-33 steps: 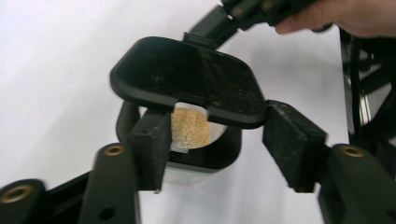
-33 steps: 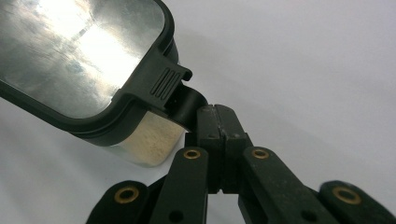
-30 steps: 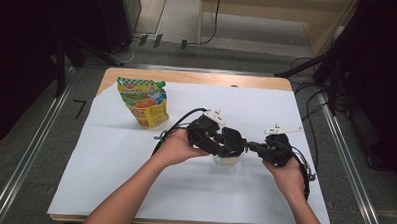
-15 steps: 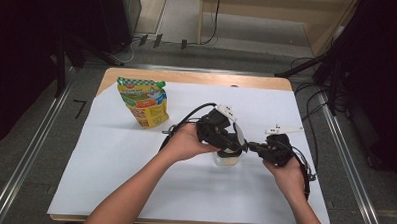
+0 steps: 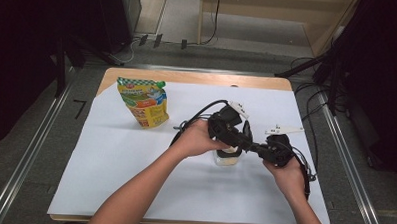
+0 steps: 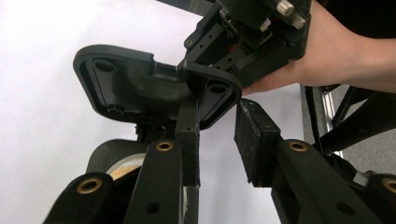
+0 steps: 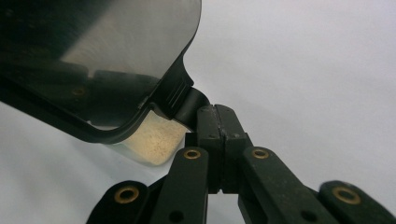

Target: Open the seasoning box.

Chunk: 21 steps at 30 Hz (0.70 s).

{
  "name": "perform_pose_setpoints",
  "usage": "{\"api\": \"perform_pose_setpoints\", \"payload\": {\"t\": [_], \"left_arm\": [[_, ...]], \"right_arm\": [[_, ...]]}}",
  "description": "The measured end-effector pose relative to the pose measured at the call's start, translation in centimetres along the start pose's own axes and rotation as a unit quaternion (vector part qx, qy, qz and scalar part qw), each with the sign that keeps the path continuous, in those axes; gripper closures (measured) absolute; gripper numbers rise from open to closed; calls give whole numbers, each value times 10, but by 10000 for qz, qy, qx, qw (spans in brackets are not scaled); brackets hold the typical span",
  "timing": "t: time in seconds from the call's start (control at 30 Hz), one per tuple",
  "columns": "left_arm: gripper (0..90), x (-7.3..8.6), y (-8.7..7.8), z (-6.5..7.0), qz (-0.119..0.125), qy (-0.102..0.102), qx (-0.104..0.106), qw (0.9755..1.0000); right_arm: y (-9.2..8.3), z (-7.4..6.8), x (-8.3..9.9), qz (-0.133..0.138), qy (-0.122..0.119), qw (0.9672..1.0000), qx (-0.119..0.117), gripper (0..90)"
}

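Observation:
A clear tub (image 5: 227, 158) of pale crumbs stands on the white sheet; its contents show under my jaws in both gripper views (image 6: 123, 170) (image 7: 149, 140). Its black lid (image 6: 140, 88) (image 7: 93, 60) is tilted up above it. My right gripper (image 5: 251, 146) (image 7: 215, 109) is shut on the lid's tab, and the left gripper view shows that gripper (image 6: 243, 42) in a hand. My left gripper (image 5: 239, 139) (image 6: 217, 112) hovers over the tub at the lid's edge. Its jaws have just been closing, but a gap remains and nothing lies between the pads.
A yellow and green snack pouch (image 5: 144, 102) stands at the back left of the white sheet (image 5: 110, 159). Cables (image 5: 196, 117) trail from the grippers across the table. Metal rails (image 5: 30, 151) run along both sides, and the wooden table edge (image 5: 187, 76) lies at the back.
My left hand and gripper have moved right and slightly up, over the tub and closer to the right gripper. The right hand has stayed where it was.

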<state>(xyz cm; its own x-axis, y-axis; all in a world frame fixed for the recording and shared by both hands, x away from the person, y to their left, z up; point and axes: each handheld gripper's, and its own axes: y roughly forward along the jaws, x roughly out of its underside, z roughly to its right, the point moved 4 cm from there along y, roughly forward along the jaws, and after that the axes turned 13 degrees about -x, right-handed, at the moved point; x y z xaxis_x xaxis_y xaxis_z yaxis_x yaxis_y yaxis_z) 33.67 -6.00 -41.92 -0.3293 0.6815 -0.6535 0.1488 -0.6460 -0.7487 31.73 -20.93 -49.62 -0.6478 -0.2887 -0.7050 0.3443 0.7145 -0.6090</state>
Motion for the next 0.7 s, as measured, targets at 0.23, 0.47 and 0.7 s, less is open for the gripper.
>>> {"api": "perform_pose_setpoints", "payload": {"t": [0.23,0.47,0.7], "left_arm": [[710,-1,4,-1,-77,-84,85,9999],[681,4,-7,-4,30,-176,140,9997],[703,17,-23,-7,184,-209,97,9996]], "right_arm": [[-1,1,0,42,-59,10000,-27,900],[-8,-3,2,124,-75,9998,-96,889],[-17,-12,10,163,25,9996,-213,830]]}}
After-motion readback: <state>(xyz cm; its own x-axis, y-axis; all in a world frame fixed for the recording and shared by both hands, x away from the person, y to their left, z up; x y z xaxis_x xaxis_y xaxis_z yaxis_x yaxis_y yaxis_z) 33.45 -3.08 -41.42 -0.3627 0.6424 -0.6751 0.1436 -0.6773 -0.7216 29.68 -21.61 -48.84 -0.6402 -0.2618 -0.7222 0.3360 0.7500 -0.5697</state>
